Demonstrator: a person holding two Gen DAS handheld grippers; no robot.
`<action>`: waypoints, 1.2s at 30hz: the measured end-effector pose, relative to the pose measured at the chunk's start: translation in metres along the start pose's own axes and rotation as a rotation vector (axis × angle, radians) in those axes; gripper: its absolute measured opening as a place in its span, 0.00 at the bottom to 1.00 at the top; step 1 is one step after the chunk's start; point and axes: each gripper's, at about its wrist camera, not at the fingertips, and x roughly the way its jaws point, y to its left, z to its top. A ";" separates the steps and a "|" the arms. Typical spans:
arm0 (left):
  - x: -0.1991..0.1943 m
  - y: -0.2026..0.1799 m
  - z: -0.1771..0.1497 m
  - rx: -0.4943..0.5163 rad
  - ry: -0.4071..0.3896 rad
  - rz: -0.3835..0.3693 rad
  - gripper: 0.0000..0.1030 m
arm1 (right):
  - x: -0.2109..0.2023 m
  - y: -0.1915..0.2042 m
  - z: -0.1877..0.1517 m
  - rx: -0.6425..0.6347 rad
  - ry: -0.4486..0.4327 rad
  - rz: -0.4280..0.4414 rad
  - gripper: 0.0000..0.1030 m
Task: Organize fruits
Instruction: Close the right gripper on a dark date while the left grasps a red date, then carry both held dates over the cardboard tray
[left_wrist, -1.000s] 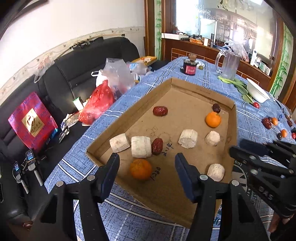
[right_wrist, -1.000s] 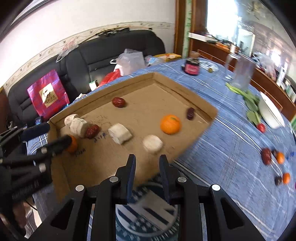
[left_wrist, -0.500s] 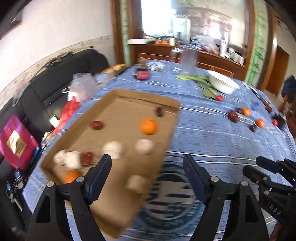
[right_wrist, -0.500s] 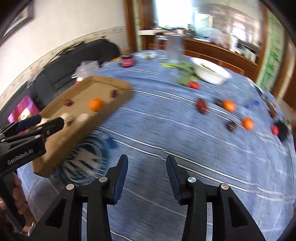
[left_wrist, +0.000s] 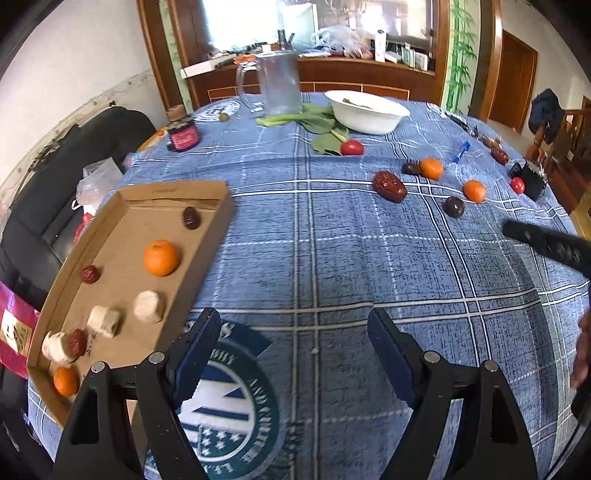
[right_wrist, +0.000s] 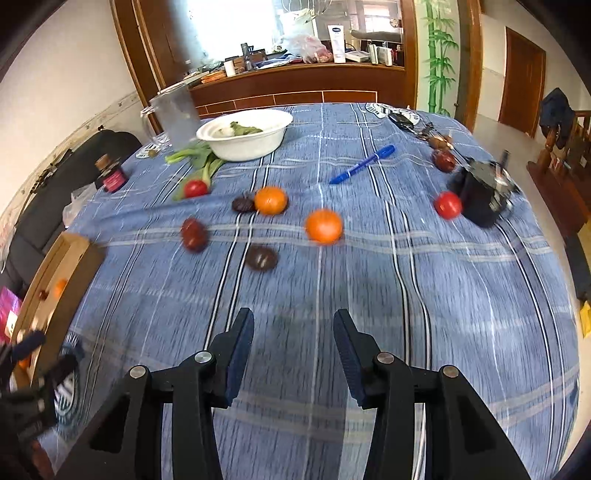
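Observation:
A flat cardboard tray (left_wrist: 122, 201) lies at the table's left edge and holds an orange (left_wrist: 161, 257), red dates and pale white chunks. Loose fruit lies on the blue checked tablecloth: two oranges (right_wrist: 271, 200) (right_wrist: 324, 225), a red date (right_wrist: 193, 233), dark fruits (right_wrist: 261, 257) and small red tomatoes (right_wrist: 447, 205). My left gripper (left_wrist: 295, 343) is open and empty, low over the cloth just right of the tray. My right gripper (right_wrist: 293, 343) is open and empty, short of the loose fruit. Its finger also shows in the left wrist view (left_wrist: 550, 245).
A white bowl (right_wrist: 245, 134) with greens, a clear jug (left_wrist: 279, 83), leafy greens (left_wrist: 314, 123), a dark jar (left_wrist: 183, 134), a blue pen (right_wrist: 364, 164) and a black object (right_wrist: 484, 195) stand on the table. A black sofa (left_wrist: 55, 177) is on the left.
Both grippers have swung right, away from the tray toward the table's middle. The right gripper's jaws have opened wider. The loose fruit now lies ahead of the right gripper.

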 end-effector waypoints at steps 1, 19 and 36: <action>0.003 -0.002 0.003 0.002 0.006 0.002 0.79 | 0.006 0.002 0.004 -0.009 0.006 0.013 0.47; 0.074 -0.045 0.098 -0.026 0.038 -0.076 0.79 | 0.051 0.006 0.024 -0.097 -0.021 0.081 0.24; 0.110 -0.069 0.104 -0.056 0.084 -0.243 0.25 | 0.026 -0.016 0.007 -0.057 -0.046 0.048 0.25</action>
